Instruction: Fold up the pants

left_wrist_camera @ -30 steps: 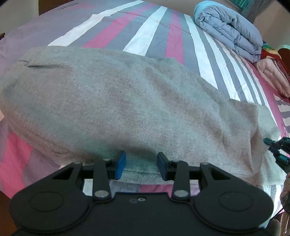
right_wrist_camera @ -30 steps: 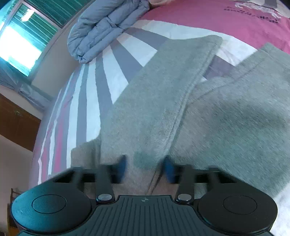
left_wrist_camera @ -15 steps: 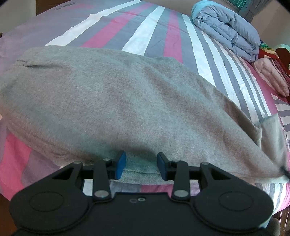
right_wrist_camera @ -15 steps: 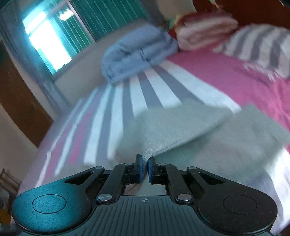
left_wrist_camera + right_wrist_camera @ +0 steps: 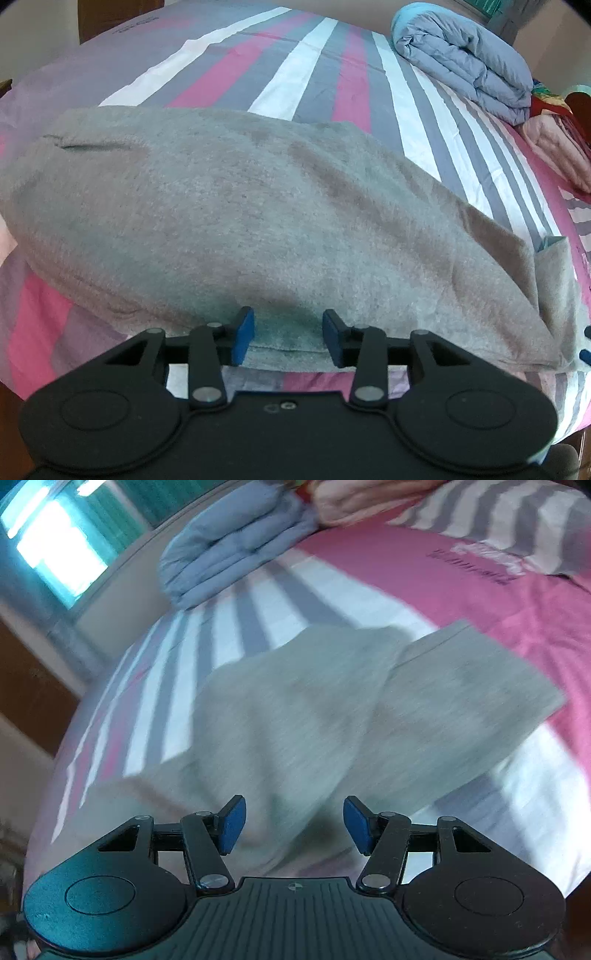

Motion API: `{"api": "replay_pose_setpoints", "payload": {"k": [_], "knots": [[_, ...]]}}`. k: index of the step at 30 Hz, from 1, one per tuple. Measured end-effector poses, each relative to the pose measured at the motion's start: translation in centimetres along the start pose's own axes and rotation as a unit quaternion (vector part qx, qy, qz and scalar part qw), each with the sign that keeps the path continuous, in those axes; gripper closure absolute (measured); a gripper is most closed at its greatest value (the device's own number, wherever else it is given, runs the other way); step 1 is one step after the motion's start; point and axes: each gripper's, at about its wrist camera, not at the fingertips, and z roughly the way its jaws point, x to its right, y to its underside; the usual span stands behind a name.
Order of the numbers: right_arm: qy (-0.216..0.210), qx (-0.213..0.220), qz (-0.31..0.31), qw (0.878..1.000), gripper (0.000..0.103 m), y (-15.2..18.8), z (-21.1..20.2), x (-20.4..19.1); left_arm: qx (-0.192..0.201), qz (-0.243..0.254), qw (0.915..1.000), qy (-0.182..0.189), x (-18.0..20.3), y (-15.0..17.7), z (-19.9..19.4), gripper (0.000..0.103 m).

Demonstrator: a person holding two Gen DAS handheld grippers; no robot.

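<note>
Change: half a second ago the right gripper (image 5: 291,823) was pinched nearly closed on a fold of the grey pants (image 5: 236,221); its blue pads now stand wide apart with nothing between them, and the cloth has dropped back onto the bed.
Left gripper (image 5: 288,341): unmoved at the near hem, jaws parted to a moderate gap, fabric lying between and below the pads but not clamped.
Pants: spread lengthwise across the striped bedsheet (image 5: 317,62), one layer folded over the other.
Left wrist view only: a pocket slit at the far left end of the garment, and a raised flap of cloth at the right edge.
Right wrist view only: two overlapping grey panels (image 5: 332,709), blurred by motion, plus a bright window (image 5: 55,550) and a pink sheet with printed lettering (image 5: 476,568).
Room: a folded blue-grey duvet (image 5: 469,59) sits at the far side of the bed, pink bedding (image 5: 554,147) beside it.
</note>
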Motion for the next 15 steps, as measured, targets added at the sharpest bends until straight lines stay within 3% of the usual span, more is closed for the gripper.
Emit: {"api": "replay_pose_setpoints", "payload": {"k": [5,11,12,13,15], "knots": [[0.016,0.008,0.069,0.997,0.045,-3.9,2.2,3.7,-0.003,-0.006,1.0,-0.002,0.0,-0.1,0.2,0.071],[0.02,0.022,0.092,0.995,0.046,-7.1,5.1,5.4,-0.006,-0.005,0.9999,-0.009,0.3,-0.2,0.5,0.068],[0.013,0.02,0.099,0.995,0.061,-7.2,5.3,5.5,-0.006,-0.006,0.9999,-0.01,0.4,-0.2,0.6,0.068],[0.001,0.01,0.103,0.995,0.083,-7.6,5.9,5.5,-0.006,-0.005,0.9999,-0.011,0.4,-0.2,0.6,0.068],[-0.003,0.007,0.102,0.995,0.094,-7.9,6.3,5.3,-0.007,-0.005,0.9999,-0.013,0.5,-0.2,0.6,0.067]]}}
